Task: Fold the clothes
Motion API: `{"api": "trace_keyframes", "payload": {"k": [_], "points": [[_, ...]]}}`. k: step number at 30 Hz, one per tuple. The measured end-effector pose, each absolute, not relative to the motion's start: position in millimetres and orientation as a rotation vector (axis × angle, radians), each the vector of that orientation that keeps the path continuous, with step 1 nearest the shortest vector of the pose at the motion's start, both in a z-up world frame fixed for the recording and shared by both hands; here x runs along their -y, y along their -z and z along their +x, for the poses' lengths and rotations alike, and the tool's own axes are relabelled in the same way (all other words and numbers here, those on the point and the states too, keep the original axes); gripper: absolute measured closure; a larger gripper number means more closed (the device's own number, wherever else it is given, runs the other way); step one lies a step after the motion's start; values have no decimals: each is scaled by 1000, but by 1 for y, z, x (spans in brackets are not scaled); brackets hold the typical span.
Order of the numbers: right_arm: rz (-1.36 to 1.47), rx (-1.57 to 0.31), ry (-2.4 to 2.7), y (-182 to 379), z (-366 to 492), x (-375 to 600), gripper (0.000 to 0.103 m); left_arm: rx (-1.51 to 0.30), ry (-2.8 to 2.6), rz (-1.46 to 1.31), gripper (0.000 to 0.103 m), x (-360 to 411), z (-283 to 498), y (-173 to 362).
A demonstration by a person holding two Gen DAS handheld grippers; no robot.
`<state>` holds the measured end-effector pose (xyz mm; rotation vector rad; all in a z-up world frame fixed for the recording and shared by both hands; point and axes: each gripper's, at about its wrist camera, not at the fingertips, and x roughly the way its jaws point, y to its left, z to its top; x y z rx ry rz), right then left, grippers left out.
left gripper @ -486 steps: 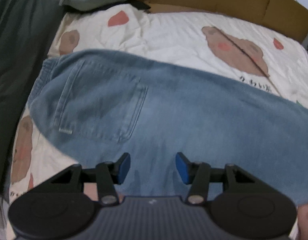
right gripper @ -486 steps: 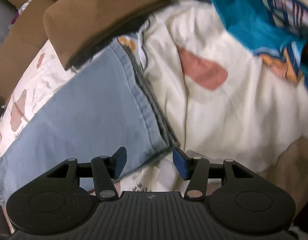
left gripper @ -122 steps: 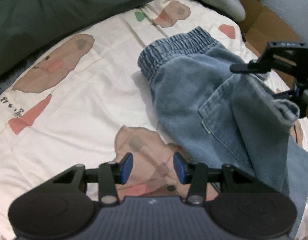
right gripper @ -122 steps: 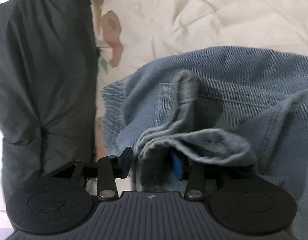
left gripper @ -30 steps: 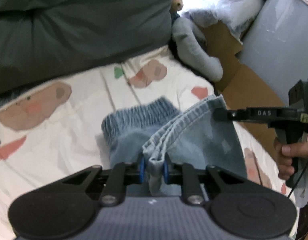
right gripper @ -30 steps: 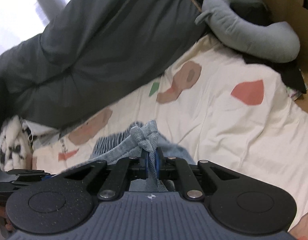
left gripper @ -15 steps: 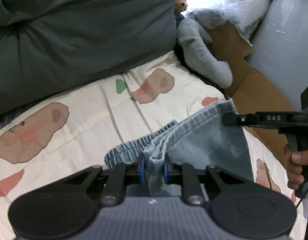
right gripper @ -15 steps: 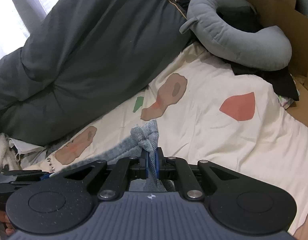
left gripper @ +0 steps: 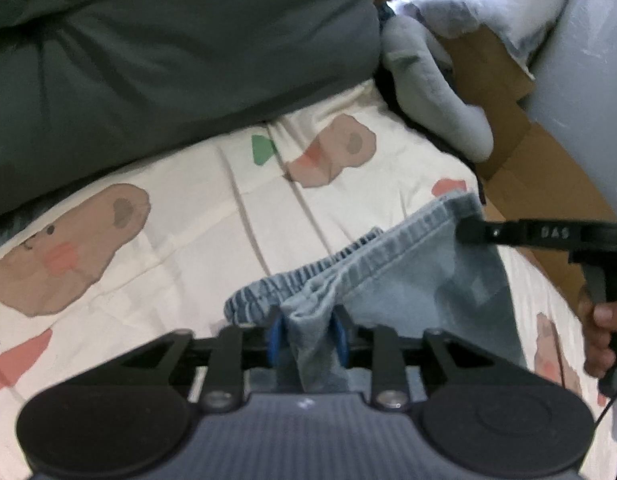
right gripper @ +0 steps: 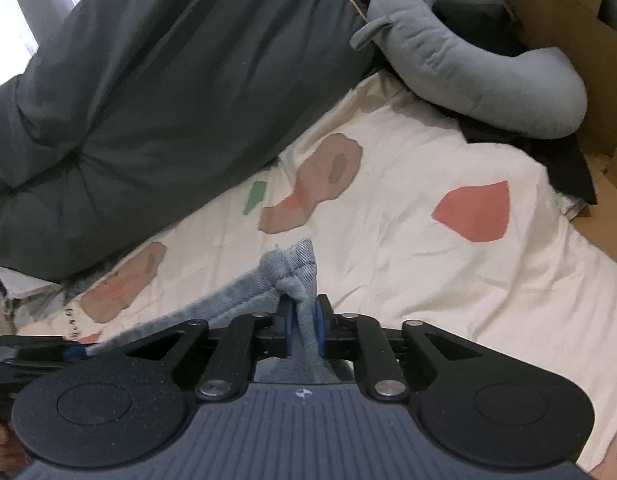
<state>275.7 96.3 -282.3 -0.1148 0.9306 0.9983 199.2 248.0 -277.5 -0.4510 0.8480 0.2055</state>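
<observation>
While both grippers (clamped) pinch jeans (left gripper: pixel 412 280).

Your light-blue jeans (left gripper: pixel 420 280) hang lifted over the bed, hem stretched between both claws, elastic waistband bunched beneath.

Dim, soft daylight from above (edges bowed, slightly blurred).
</observation>
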Motion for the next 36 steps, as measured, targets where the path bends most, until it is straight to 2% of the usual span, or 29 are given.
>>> {"api": "trace_keyframes", "payload": {"k": [3, 6, 8, 9, 10, 12, 27, 33, 34, 36], "points": [[-97, -934, -1013, 285, 276, -94, 90, -842, -216, -477, 66, -250, 198, 280], [-93, -952, -1022, 289, 278, -95, 90, -835, -227, -503, 61, -251, 197, 283], [-86, -956, -1026, 290, 280, -96, 90, -823, -234, -519, 63, -252, 196, 284], [-83, -958, -1027, 290, 280, -96, 91, -810, -237, -521, 69, -252, 195, 284], [-80, -960, -1029, 291, 281, -96, 95, -799, -232, -519, 83, -252, 194, 282], [-77, -958, -1039, 291, 281, -96, 97, -781, -219, -504, 85, -250, 193, 278], [-102, -897, -1017, 280, 278, -99, 98, -747, -193, -454, 86, -249, 197, 263], [-122, -906, -979, 288, 282, -103, 95, -794, -216, -413, 82, -252, 208, 285], [-115, -903, -962, 287, 283, -101, 91, -802, -221, -406, 74, -253, 210, 287], [-102, -880, -933, 285, 283, -93, 90, -796, -239, -392, 63, -257, 207, 284]]}}
